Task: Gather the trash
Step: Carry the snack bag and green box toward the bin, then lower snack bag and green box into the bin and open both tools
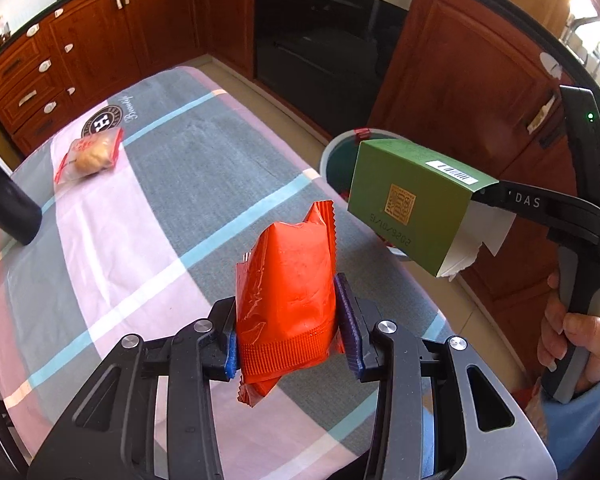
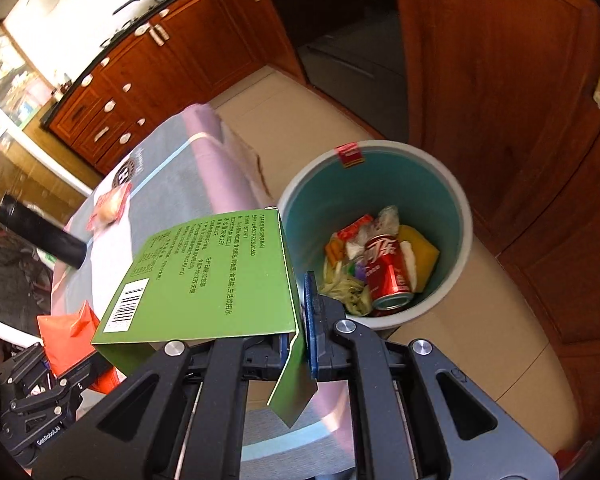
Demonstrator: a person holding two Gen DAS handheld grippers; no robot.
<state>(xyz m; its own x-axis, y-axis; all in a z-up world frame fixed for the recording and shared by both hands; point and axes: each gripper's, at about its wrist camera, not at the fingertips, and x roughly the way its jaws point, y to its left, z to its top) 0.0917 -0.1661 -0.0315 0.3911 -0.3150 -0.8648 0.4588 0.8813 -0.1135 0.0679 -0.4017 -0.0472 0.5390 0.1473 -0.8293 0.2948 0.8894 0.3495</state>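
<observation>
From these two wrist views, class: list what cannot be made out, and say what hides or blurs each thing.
- Trash bin, left wrist view: the green box covers most of it, contents unseen.
- Orange packet, right wrist view: mostly behind the green box.
- Packaged snack on the table, right wrist view: blurred, label unreadable.
- Bin bottom, right wrist view: buried under the red can and scraps.

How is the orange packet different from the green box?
The orange packet is soft, crinkly foil; the green box is stiff card with flat sides. The packet shows no writing here; the box carries print and a barcode. The left gripper pinches the packet around its middle; the right gripper holds the box only by an end flap. Both are held up off the table, and neither is in the bin yet.
</observation>
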